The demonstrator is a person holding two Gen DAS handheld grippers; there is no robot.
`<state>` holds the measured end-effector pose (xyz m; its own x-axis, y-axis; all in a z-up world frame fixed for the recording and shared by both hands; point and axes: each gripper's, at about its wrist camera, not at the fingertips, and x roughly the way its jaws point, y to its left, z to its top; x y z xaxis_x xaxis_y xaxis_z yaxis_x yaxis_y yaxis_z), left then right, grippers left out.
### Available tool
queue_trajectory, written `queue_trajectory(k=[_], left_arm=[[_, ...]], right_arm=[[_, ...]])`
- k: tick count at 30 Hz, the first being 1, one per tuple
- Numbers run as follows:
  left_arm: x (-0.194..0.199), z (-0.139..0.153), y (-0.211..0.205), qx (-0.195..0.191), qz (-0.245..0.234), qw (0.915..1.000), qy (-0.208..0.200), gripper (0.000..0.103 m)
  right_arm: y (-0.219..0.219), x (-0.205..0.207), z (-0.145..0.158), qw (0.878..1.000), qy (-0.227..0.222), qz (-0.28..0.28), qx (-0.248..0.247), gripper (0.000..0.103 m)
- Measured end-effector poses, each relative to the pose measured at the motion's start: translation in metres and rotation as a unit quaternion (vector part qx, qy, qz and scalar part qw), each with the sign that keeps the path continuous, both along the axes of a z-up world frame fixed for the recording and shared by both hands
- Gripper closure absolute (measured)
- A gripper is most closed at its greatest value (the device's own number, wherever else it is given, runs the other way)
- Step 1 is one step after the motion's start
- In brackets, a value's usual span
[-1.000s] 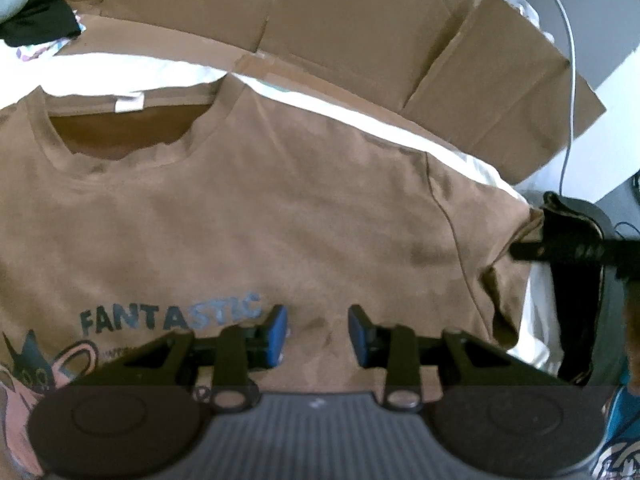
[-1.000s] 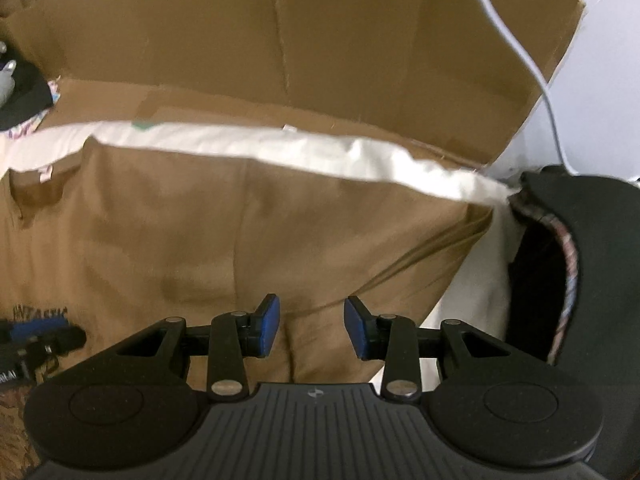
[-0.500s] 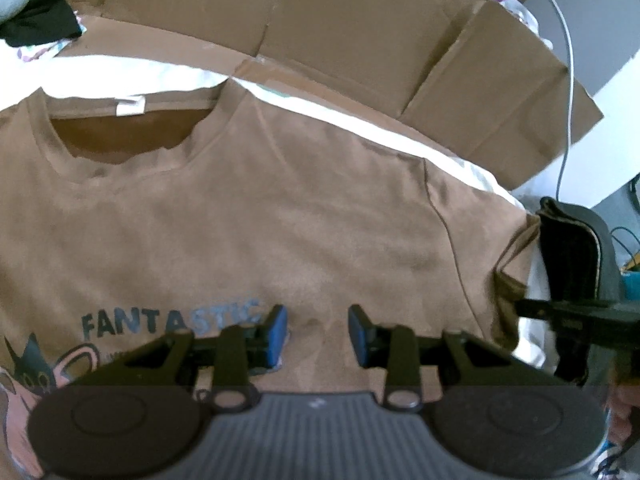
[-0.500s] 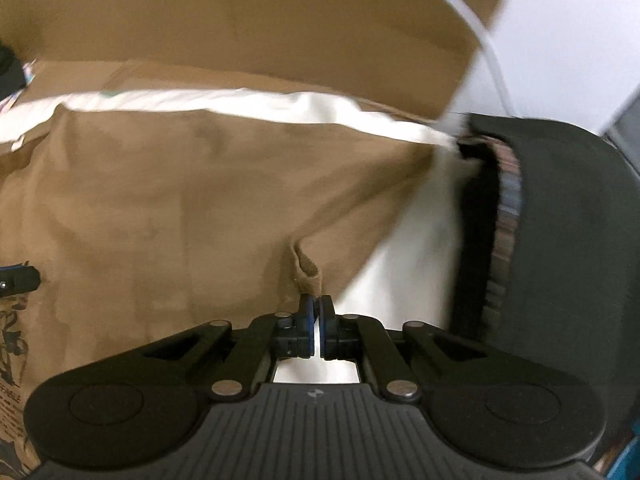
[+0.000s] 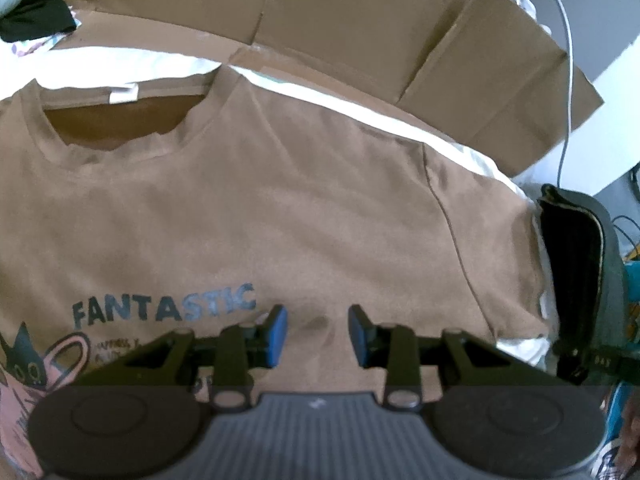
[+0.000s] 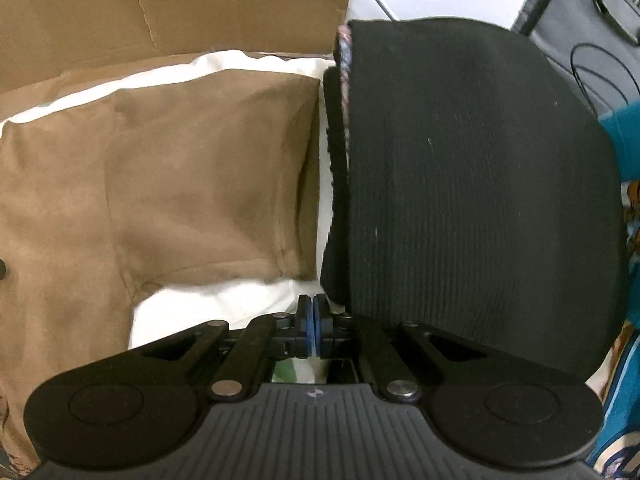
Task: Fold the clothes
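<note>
Left hand-held gripper hovers half-open above the brown cotton T-shirt; right hand-held gripper, empty beside its sleeve, opens slightly.

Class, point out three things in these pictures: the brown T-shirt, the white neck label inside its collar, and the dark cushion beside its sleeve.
brown T-shirt point(image 5: 304, 216), left wrist view, plain chest area.
white neck label point(image 5: 123, 94), left wrist view, its middle.
dark cushion point(image 6: 472, 184), right wrist view, ribbed top face.

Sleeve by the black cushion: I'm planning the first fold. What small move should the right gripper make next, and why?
Probably shift the right gripper left onto the sleeve hem and pinch it: its jaws, just opening, hold nothing and hang over the white sheet beside the cushion, while the sleeve lies flat and unfolded.
</note>
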<state>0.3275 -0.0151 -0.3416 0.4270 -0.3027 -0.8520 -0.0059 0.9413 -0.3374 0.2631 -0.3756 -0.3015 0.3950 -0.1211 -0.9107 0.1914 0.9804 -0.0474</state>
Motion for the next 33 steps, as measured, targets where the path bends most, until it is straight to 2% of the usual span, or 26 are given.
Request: queue_trajectory(k=[3,5,7,11,16,18,20,21,28,33], left_arm=[[-0.001,-0.001,-0.001,0.002,0.0,1.0,0.0,0.068],[-0.002,-0.001,-0.002,0.004,-0.001,1.0,0.0,0.068],[-0.002,-0.002,-0.004,0.004,-0.003,1.0,0.0,0.068],[-0.003,-0.002,-0.007,0.004,-0.011,0.9999,-0.001,0.068],[-0.004,-0.003,-0.005,0.003,-0.011,0.9999,0.0,0.068],[-0.005,-0.003,-0.004,0.003,-0.011,0.9999,0.0,0.068],[-0.005,-0.002,-0.004,0.002,-0.01,0.9999,0.0,0.068],[-0.005,-0.002,-0.003,0.002,-0.01,0.9999,0.001,0.068],[-0.006,-0.002,-0.003,0.0,-0.011,0.9999,0.001,0.068],[-0.007,-0.003,-0.002,0.0,-0.01,1.0,0.001,0.068]], right_arm=[[0.002,-0.005,0.005,1.0,-0.022,0.006,0.014,0.096],[0.004,-0.004,0.009,0.999,-0.038,0.012,0.012,0.091],[0.006,0.002,0.011,0.999,-0.047,0.011,0.011,0.065],[0.007,0.018,0.004,0.999,-0.045,0.012,0.007,0.064],[0.006,0.037,-0.018,1.0,-0.005,0.02,-0.009,0.064],[0.008,0.037,-0.021,1.0,0.003,0.026,-0.014,0.065],[0.011,0.035,-0.02,0.999,0.006,0.037,-0.021,0.084],[0.012,0.034,-0.021,0.999,0.009,0.043,-0.023,0.1],[0.011,0.024,-0.013,0.997,0.005,0.058,-0.052,0.101],[0.017,0.022,-0.024,0.994,0.016,0.069,-0.083,0.101]])
